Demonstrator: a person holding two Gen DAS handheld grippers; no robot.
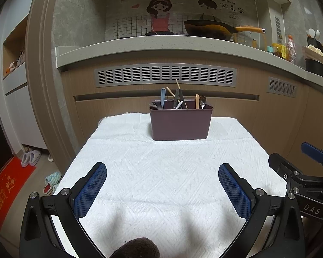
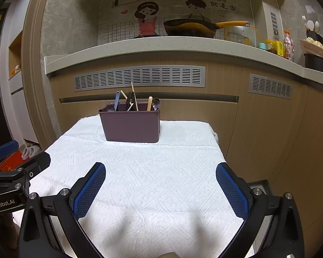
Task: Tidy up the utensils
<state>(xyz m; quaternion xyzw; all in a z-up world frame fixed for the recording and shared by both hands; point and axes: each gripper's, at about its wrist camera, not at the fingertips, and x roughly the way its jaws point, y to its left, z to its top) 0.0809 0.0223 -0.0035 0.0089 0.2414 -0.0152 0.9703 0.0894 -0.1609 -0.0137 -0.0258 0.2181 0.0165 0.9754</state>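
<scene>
Nearest in the left wrist view, the left gripper (image 1: 162, 190) has its blue-padded fingers (image 1: 90, 190) spread wide with nothing between them, poised over the white towel (image 1: 161, 172) that covers the worktop. The right gripper (image 2: 160, 190) is the same in its own view: fingers (image 2: 89, 190) wide apart and empty above the towel. Each gripper shows at the edge of the other's view, the two side by side and apart, at the near end of the towel.

The towel has a raised diamond pattern and lies flat, bare across its near and middle stretch. A dark rounded shape pokes in at the bottom edge of the left view; what it is cannot be told.

At the far end of the towel stands a maroon plastic holder (image 1: 180, 123), upright and resting on the cloth, well away from both grippers. The utensils (image 1: 178, 100) stand in it, leaning at different angles: a blue handle at the left, pale wooden chopsticks (image 1: 178, 88) and dark handles around the middle, a wooden handle and a metal spoon (image 1: 202, 102) at the right.

Behind the holder rises a wooden cabinet front with a grey vent grille (image 1: 165, 75), topped by a pale speckled kitchen counter (image 1: 140, 45). A dark wok (image 1: 211, 29) with a yellow handle sits on it, with bottles and jars further right. A cartoon wall sticker covers the tiles behind.
</scene>
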